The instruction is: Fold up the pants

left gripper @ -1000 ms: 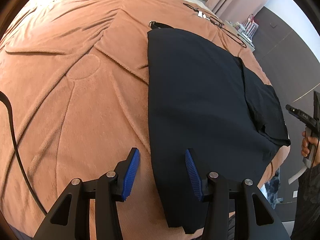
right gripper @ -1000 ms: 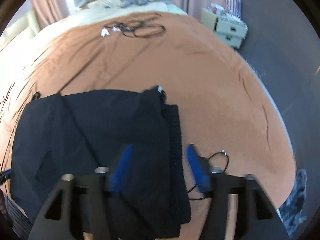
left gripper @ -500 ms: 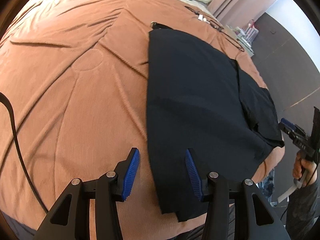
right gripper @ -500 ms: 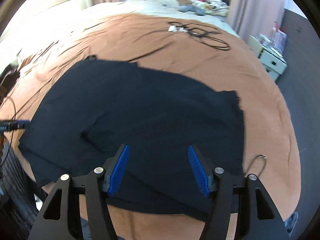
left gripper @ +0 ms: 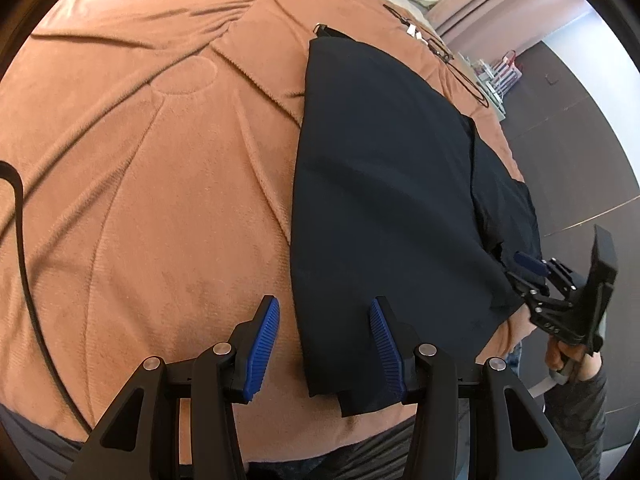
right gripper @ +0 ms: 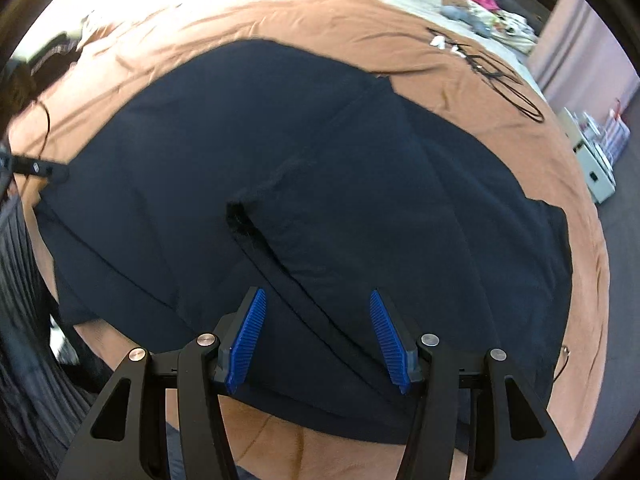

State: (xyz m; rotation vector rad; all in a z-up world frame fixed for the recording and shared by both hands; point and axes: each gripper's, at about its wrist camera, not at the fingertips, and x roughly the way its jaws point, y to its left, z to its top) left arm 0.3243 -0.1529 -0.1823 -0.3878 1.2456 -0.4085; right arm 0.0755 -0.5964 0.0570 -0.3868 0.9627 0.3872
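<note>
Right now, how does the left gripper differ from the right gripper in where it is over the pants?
The left gripper straddles the side edge of the pants, one jaw over the brown blanket. The right gripper has only dark cloth between its jaws, which have just been closing. Both have open jaws, gripping nothing.
</note>
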